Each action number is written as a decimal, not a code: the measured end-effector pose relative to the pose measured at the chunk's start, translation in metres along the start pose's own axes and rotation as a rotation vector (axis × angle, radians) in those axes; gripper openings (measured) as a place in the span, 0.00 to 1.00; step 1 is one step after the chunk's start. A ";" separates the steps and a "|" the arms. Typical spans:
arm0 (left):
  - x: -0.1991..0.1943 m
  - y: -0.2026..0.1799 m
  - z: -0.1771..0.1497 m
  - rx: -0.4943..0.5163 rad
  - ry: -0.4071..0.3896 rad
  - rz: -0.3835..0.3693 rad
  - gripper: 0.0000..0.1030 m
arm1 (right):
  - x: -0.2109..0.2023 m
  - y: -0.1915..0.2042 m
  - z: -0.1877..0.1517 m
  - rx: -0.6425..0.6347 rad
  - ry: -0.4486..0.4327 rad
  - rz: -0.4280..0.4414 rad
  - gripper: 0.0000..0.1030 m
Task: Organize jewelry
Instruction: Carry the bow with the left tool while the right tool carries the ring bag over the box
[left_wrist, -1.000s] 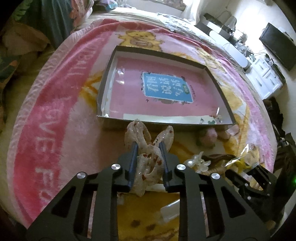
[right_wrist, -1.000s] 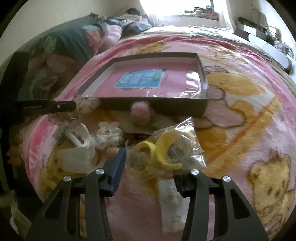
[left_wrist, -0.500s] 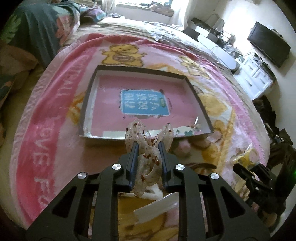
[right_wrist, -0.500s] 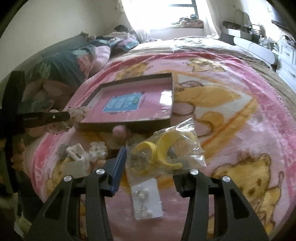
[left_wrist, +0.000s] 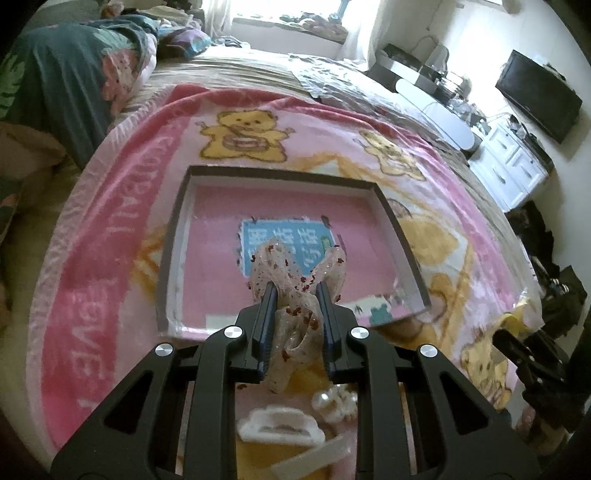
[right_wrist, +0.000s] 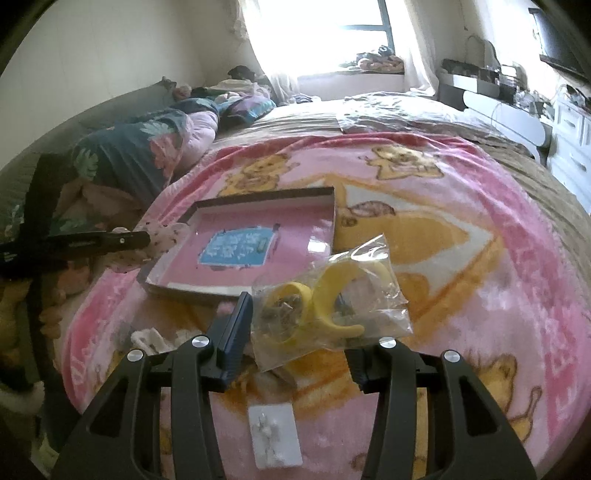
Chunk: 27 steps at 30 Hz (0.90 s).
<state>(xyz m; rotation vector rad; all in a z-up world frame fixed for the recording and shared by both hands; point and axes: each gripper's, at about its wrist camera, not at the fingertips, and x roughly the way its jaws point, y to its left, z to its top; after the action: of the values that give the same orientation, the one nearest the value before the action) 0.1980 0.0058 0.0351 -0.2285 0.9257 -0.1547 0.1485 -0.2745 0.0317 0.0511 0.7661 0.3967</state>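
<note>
Both loads lifted, tray straight ahead

My left gripper (left_wrist: 294, 295) clamps the speckled scrunchie (left_wrist: 295, 280) over the tray's (left_wrist: 173, 236) near edge; my right gripper (right_wrist: 295, 325) grips the bagged yellow bangles (right_wrist: 328, 295) short of its near right corner.

Left claw (left_wrist: 295, 295) clamped shut; right claw (right_wrist: 299, 325) seemingly gripping, part-open.

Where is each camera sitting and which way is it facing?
Left wrist: on the left gripper, tilted down at the tray; its fingers clamp a scrunchie.
Right wrist: on the right gripper, tilted down across the blanket; its fingers hold a bag.
Shared: tray, blanket, scrunchie; each view shows the other gripper at its edge.
</note>
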 end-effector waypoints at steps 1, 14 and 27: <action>0.002 0.002 0.004 0.000 -0.001 0.003 0.14 | 0.002 0.001 0.004 -0.004 -0.003 0.004 0.43; 0.039 0.027 0.043 -0.026 0.005 0.050 0.14 | 0.048 0.018 0.054 -0.032 -0.012 0.050 0.44; 0.085 0.046 0.040 -0.053 0.072 0.066 0.15 | 0.113 0.039 0.076 -0.125 0.087 0.065 0.44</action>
<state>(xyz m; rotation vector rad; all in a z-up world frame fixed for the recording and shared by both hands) 0.2818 0.0357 -0.0195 -0.2422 1.0088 -0.0776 0.2611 -0.1896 0.0184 -0.0586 0.8256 0.5105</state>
